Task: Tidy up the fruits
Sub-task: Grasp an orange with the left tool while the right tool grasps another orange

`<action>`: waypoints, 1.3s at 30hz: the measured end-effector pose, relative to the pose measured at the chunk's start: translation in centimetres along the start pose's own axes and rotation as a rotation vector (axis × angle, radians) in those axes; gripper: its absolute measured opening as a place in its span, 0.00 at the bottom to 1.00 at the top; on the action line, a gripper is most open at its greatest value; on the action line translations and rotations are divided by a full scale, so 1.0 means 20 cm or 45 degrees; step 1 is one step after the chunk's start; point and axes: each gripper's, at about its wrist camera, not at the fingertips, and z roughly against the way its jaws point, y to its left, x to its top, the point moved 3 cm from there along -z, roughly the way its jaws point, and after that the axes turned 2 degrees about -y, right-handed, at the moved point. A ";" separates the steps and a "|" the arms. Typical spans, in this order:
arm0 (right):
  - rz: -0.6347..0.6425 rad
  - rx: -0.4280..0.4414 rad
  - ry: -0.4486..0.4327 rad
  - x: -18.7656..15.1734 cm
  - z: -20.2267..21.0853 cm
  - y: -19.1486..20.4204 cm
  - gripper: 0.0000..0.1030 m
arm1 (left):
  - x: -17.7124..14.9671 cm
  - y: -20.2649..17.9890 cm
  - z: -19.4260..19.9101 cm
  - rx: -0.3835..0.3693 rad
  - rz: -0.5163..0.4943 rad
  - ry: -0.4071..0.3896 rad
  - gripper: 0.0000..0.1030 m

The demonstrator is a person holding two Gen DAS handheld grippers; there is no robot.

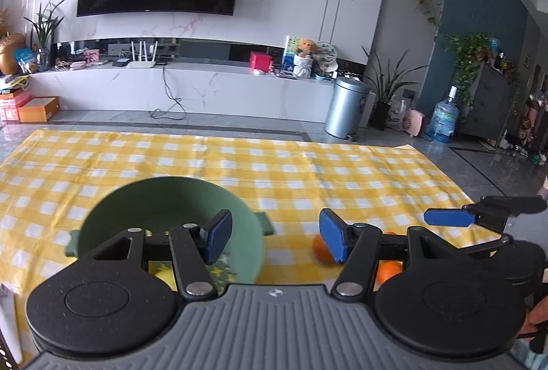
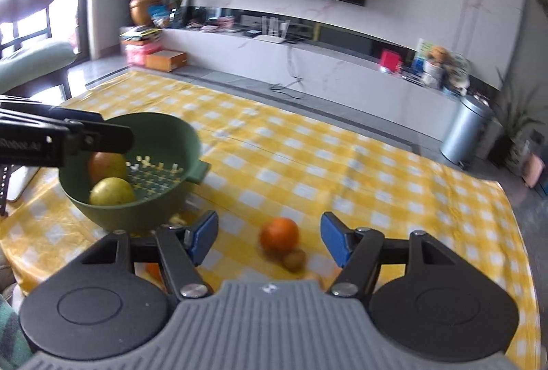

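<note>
A green colander (image 2: 137, 209) stands on the yellow checked cloth (image 2: 342, 171). It holds an orange fruit (image 2: 106, 164) and a yellow-green fruit (image 2: 111, 192). An orange (image 2: 279, 233) and a small brown kiwi (image 2: 294, 258) lie on the cloth, just beyond my open right gripper (image 2: 269, 239), which has nothing between its pads. My left gripper (image 1: 275, 239) is also open and empty, hovering at the right rim of the colander (image 1: 167, 205). Two oranges (image 1: 320, 250) (image 1: 388, 270) show partly behind its right finger. My right gripper's blue finger (image 1: 448, 217) enters from the right.
The cloth ends at the floor on the far side. Beyond it are a white TV cabinet (image 1: 205, 85), a silver bin (image 1: 346, 109), a water bottle (image 1: 443, 120) and potted plants. A chair (image 2: 30, 61) stands at the left of the table.
</note>
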 end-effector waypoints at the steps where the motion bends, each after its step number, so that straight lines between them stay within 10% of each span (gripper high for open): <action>1: -0.023 -0.016 0.005 -0.03 0.01 -0.03 0.64 | -0.01 -0.03 -0.01 -0.013 -0.001 0.009 0.67; 19: -0.337 -0.072 0.118 -0.32 -0.08 -0.27 0.52 | -0.30 -0.29 -0.26 -0.034 -0.124 0.253 0.57; 39: -0.606 0.002 0.302 -0.38 -0.37 -0.38 0.50 | -0.24 -0.33 -0.53 -0.021 -0.183 0.303 0.57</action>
